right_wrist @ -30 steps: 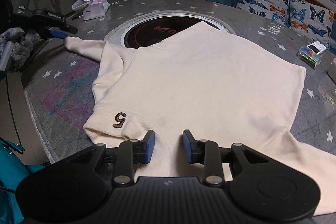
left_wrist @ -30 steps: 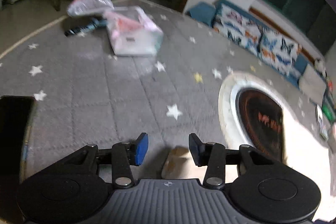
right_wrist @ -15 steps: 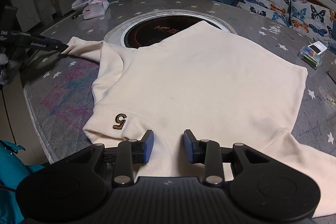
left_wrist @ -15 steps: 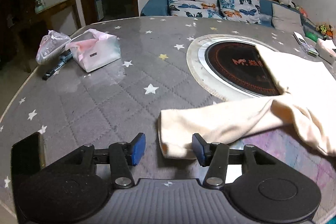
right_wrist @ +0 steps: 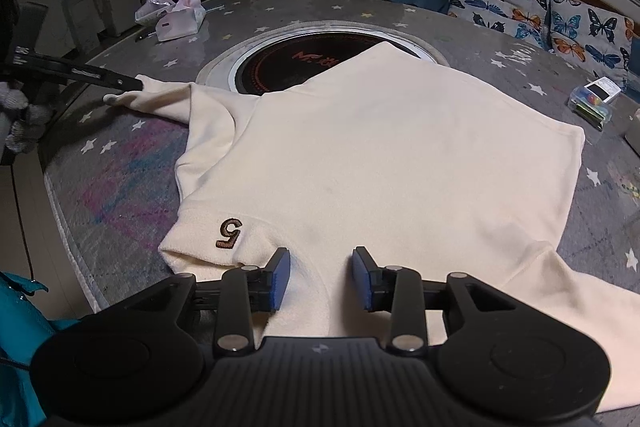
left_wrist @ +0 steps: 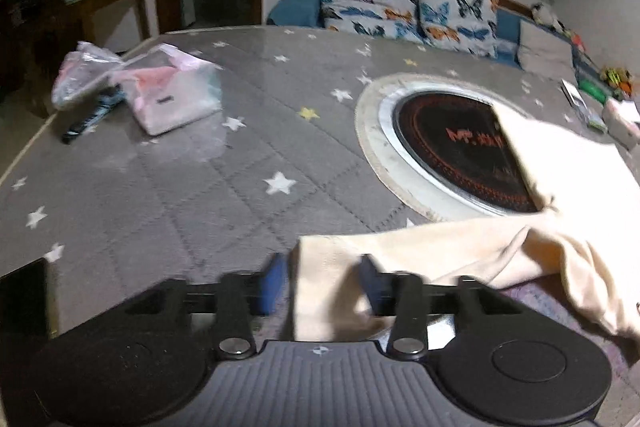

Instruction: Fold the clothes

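A cream sweatshirt [right_wrist: 380,155] with a brown "5" [right_wrist: 229,233] lies flat on the grey star-patterned table [left_wrist: 180,195]. One sleeve [left_wrist: 440,247] stretches out to the left. Its cuff sits between the blue pads of my left gripper [left_wrist: 322,283], whose jaws are closing. A thin gap shows at the left pad, and blur hides the contact. In the right wrist view the left gripper [right_wrist: 132,83] meets that cuff at the table's left side. My right gripper [right_wrist: 320,277] hovers over the near edge of the sweatshirt. Its jaws are opening slightly and pinch nothing.
A round black hob [left_wrist: 452,147] is set in the table, partly under the sweatshirt. Plastic bags [left_wrist: 172,95] lie at the far left and a small clear box [right_wrist: 592,103] at the right. A sofa with butterfly cushions [left_wrist: 400,11] stands behind. Teal fabric [right_wrist: 20,339] hangs at the near left.
The left wrist view rolled level and swung from bare table onto the sleeve. The cuff now sits deeper between its pads, which have narrowed. The right gripper stayed put.
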`<state>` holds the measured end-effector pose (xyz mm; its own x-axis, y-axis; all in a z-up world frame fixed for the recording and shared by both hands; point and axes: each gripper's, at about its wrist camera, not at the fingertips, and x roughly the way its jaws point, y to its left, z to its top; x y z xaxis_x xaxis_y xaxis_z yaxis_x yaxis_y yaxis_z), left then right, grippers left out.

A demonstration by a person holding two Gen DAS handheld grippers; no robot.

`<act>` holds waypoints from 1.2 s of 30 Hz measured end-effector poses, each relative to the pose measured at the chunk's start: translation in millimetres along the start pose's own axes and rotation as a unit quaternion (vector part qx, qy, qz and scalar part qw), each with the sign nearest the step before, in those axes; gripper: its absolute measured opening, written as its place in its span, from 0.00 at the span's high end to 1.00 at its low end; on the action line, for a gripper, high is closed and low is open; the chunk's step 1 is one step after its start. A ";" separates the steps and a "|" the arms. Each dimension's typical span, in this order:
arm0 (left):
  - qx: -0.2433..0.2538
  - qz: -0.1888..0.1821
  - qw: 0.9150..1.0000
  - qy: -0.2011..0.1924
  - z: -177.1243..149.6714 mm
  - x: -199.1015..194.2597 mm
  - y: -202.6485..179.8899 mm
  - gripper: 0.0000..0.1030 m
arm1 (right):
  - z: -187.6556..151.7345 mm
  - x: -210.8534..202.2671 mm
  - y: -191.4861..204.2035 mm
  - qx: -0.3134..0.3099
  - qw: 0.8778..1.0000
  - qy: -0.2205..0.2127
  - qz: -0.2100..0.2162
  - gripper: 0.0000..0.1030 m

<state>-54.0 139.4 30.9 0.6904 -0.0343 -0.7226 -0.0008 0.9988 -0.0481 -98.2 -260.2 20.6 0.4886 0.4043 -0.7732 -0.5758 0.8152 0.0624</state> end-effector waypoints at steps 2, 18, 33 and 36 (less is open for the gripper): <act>0.016 0.005 1.000 -0.007 1.3 2.3 -3.1 0.90 | 0.0 -0.1 0.1 0.000 1.000 0.000 0.000 0.66; 0.196 0.133 0.969 -0.071 49.8 57.6 -39.4 0.85 | -0.2 0.6 2.5 0.001 1.000 0.001 -0.007 0.66; 0.091 -0.096 0.989 -0.061 17.3 16.8 -127.9 0.84 | -1.1 1.0 3.4 0.003 1.000 -0.006 -0.009 0.64; 0.078 -0.136 0.986 -0.057 15.8 20.9 -149.2 0.84 | -1.9 0.8 3.6 0.004 1.000 -0.009 -0.010 0.64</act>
<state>-28.1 -9.8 33.9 0.7265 -0.3064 -0.6151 0.3006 0.9466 -0.1164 -101.1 -257.8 19.0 0.5113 0.3950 -0.7633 -0.5603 0.8266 0.0524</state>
